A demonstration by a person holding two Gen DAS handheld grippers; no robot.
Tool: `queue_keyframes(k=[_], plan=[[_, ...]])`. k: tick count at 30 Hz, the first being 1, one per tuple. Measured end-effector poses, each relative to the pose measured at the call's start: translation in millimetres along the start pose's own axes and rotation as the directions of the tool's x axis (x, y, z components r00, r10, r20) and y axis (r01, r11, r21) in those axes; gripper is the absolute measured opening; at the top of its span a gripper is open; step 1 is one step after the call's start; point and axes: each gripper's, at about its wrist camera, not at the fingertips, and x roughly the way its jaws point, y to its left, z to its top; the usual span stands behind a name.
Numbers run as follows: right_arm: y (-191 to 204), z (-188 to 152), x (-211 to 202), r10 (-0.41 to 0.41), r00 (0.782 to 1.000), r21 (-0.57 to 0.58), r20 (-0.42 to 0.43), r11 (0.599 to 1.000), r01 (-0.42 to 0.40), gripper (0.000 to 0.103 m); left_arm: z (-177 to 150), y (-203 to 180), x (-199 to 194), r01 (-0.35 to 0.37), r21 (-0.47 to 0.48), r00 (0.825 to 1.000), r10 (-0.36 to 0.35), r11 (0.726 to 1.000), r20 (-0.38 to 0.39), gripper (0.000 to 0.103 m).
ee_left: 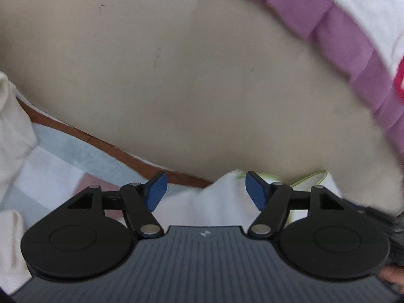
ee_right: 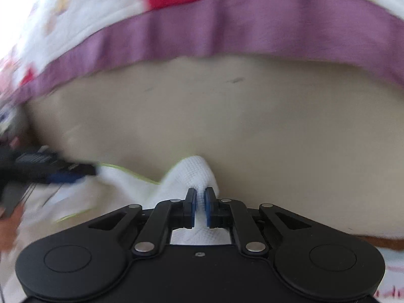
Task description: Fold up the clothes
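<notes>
A white waffle-weave garment with a lime-green edge (ee_right: 192,171) lies bunched at the near edge of a beige surface (ee_right: 202,113). My right gripper (ee_right: 200,197) is shut on a raised fold of it, with the cloth pinched between the blue pads. In the left wrist view the same white garment (ee_left: 202,207) rises between and under the fingers of my left gripper (ee_left: 205,184), which stands open, its blue pads well apart from the cloth. The left gripper (ee_right: 50,171) also shows as a dark blur at the left of the right wrist view, at the garment's green edge.
A white blanket with red print and a purple border (ee_right: 227,25) lies across the far side of the beige surface (ee_left: 176,75). A brown edge (ee_left: 101,139) bounds the surface on the near left, with pastel checked cloth (ee_left: 63,156) and more white fabric (ee_left: 12,126) beyond it.
</notes>
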Motion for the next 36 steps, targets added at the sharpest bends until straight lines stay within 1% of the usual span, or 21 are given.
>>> queue_keyframes(k=[1, 3, 4, 5, 7, 10, 12, 13, 14, 17, 19, 21, 23, 24, 25, 26, 27, 29, 31, 34, 36], plan=[[-2.7, -0.4, -4.8, 0.009, 1.000, -0.004, 0.009, 1.000, -0.008, 0.010, -4.2, -3.0, -0.8, -0.013, 0.044, 1.000, 0.014, 0.999, -0.005, 0.068], [-14.3, -0.3, -16.3, 0.019, 0.999, 0.024, 0.036, 1.000, -0.020, 0.021, -12.7, -8.6, -2.5, -0.029, 0.126, 0.999, 0.031, 0.992, -0.016, 0.069], [-22.8, -0.9, -20.9, 0.013, 0.999, 0.036, 0.039, 0.999, -0.014, 0.039, -17.1, -9.5, -4.7, -0.017, 0.154, 0.999, 0.022, 0.988, -0.027, 0.069], [-33.4, -2.2, -24.7, -0.002, 0.999, 0.047, 0.033, 0.999, 0.000, 0.046, -21.3, -9.2, -7.6, -0.003, 0.176, 0.999, 0.010, 0.984, -0.038, 0.069], [-55.2, -9.9, -39.3, -0.065, 0.997, 0.017, -0.029, 0.998, 0.065, 0.046, -28.1, -7.9, -14.4, 0.060, 0.217, 0.996, -0.045, 0.974, -0.074, 0.069], [-88.8, -25.5, -66.8, -0.163, 0.978, -0.052, -0.127, 0.986, 0.158, 0.046, -31.7, -8.3, -25.7, 0.177, 0.276, 0.981, -0.148, 0.945, -0.124, 0.066], [-116.8, -42.0, -94.7, -0.193, 0.969, -0.055, -0.151, 0.981, 0.187, 0.046, -35.4, -22.2, -33.2, 0.245, 0.322, 0.967, -0.209, 0.914, -0.144, 0.066], [-130.7, -49.0, -106.6, -0.203, 0.964, -0.043, -0.170, 0.979, 0.199, 0.046, -37.9, -33.5, -37.9, 0.268, 0.348, 0.962, -0.229, 0.898, -0.150, 0.068], [-141.6, -53.4, -115.2, -0.214, 0.959, -0.031, -0.187, 0.977, 0.211, 0.046, -38.9, -43.9, -37.0, 0.282, 0.362, 0.958, -0.240, 0.889, -0.157, 0.068], [-174.8, -64.7, -139.2, -0.247, 0.943, 0.002, -0.223, 0.967, 0.254, 0.046, -37.8, -72.6, -18.9, 0.298, 0.362, 0.952, -0.247, 0.883, -0.181, 0.070], [-191.2, -66.9, -147.2, -0.256, 0.934, 0.018, -0.249, 0.963, 0.269, 0.046, -39.9, -89.7, 0.2, 0.291, 0.330, 0.952, -0.238, 0.898, -0.191, 0.079], [-195.6, -68.3, -149.6, -0.259, 0.927, 0.001, -0.273, 0.963, 0.269, 0.046, -43.7, -104.7, 16.3, 0.225, 0.328, 0.968, -0.173, 0.918, -0.180, 0.080], [-195.5, -68.2, -147.8, -0.250, 0.920, -0.024, -0.302, 0.967, 0.255, 0.048, -47.6, -112.5, 33.2, 0.165, 0.313, 0.976, -0.111, 0.935, -0.185, 0.080], [-190.0, -66.4, -141.4, -0.233, 0.917, -0.045, -0.323, 0.972, 0.231, 0.049, -49.0, -114.4, 39.8, 0.172, 0.300, 0.973, -0.115, 0.938, -0.199, 0.074], [-184.0, -64.4, -135.0, -0.222, 0.913, -0.068, -0.341, 0.975, 0.212, 0.053, -50.0, -115.0, 40.6, 0.213, 0.295, 0.967, -0.157, 0.932, -0.202, 0.042], [-176.9, -61.7, -128.0, -0.218, 0.909, -0.096, -0.356, 0.976, 0.197, 0.056, -51.1, -115.4, 37.8, 0.258, 0.298, 0.959, -0.208, 0.919, -0.191, 0.020], [-168.9, -59.5, -120.7, -0.211, 0.906, -0.130, -0.367, 0.976, 0.174, 0.056, -51.7, -116.9, 34.9, 0.274, 0.311, 0.957, -0.227, 0.910, -0.179, 0.001], [-150.5, -59.0, -107.6, -0.187, 0.906, -0.191, -0.380, 0.974, 0.121, 0.057, -52.0, -120.1, 26.0, 0.263, 0.349, 0.964, -0.226, 0.900, -0.143, 0.000], [-140.2, -58.4, -94.0, -0.177, 0.906, -0.237, -0.384, 0.968, 0.088, 0.057, -51.3, -121.7, 17.6, 0.262, 0.377, 0.965, -0.228, 0.888, -0.133, 0.000], [-139.1, -59.3, -72.0, -0.166, 0.911, -0.216, -0.378, 0.972, 0.088, 0.057, -48.6, -122.0, 6.2, 0.241, 0.437, 0.970, -0.212, 0.867, -0.114, 0.000], [-142.2, -63.0, -56.2, -0.157, 0.910, -0.177, -0.385, 0.980, 0.094, 0.057, -43.6, -118.2, 9.8, 0.229, 0.418, 0.973, -0.200, 0.879, -0.113, 0.001]])
